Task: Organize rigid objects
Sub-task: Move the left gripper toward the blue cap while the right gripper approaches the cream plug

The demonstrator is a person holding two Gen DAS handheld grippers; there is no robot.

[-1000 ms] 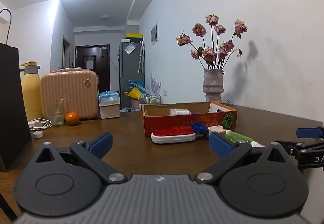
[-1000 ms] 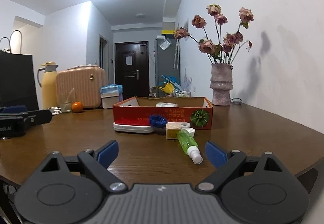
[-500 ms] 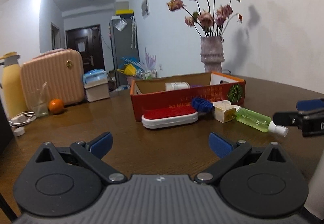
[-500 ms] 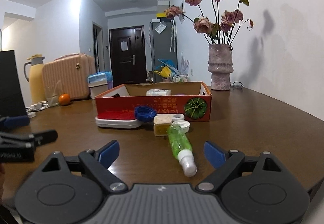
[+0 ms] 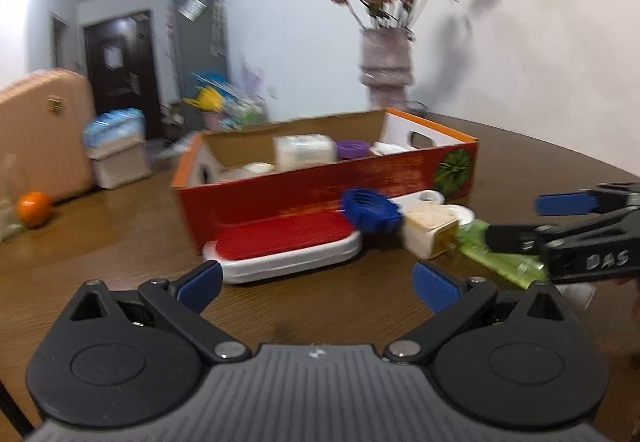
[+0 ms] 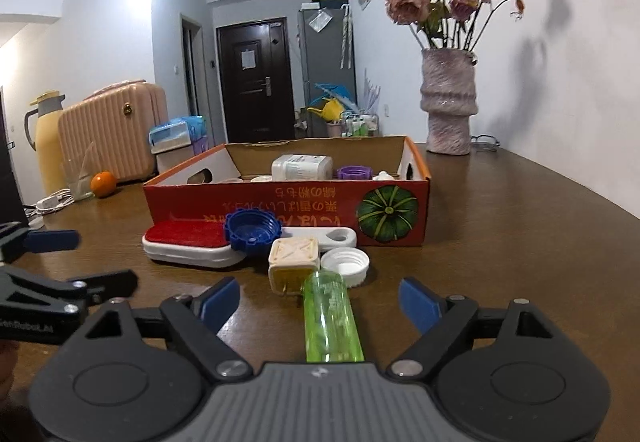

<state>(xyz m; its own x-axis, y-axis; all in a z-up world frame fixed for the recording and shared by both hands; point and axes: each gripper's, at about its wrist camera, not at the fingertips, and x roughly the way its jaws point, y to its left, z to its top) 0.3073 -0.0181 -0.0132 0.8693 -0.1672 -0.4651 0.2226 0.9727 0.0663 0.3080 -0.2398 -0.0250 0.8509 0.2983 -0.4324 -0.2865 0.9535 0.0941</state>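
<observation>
Here the right gripper (image 6: 320, 300) straddles the green spray bottle (image 6: 330, 316), which lies on the wooden table (image 6: 520, 242) with its length running toward twelve o'clock in the right wrist view. Its jaws are closing, the bottle between them, yet both blue pads stand clear of the plastic, so nothing is gripped. The left gripper (image 5: 316, 276) hangs apart and empty, its pads spread before the red-topped white case (image 5: 282, 244), which rests at twelve o'clock against the front wall of the red cardboard box (image 6: 288, 208).

To take the bottle well, I would centre it between the pads first, since it is round and likely to roll at a one-sided push. Close on the body rather than the nozzle end, which is hidden under the gripper. The cream square block (image 6: 294, 262) touches the bottle's far end, with a white cap (image 6: 345, 262) at one o'clock and a blue cap (image 6: 253, 234) at eleven; lift straight up before carrying toward the box, so none of them is dragged along.
</observation>
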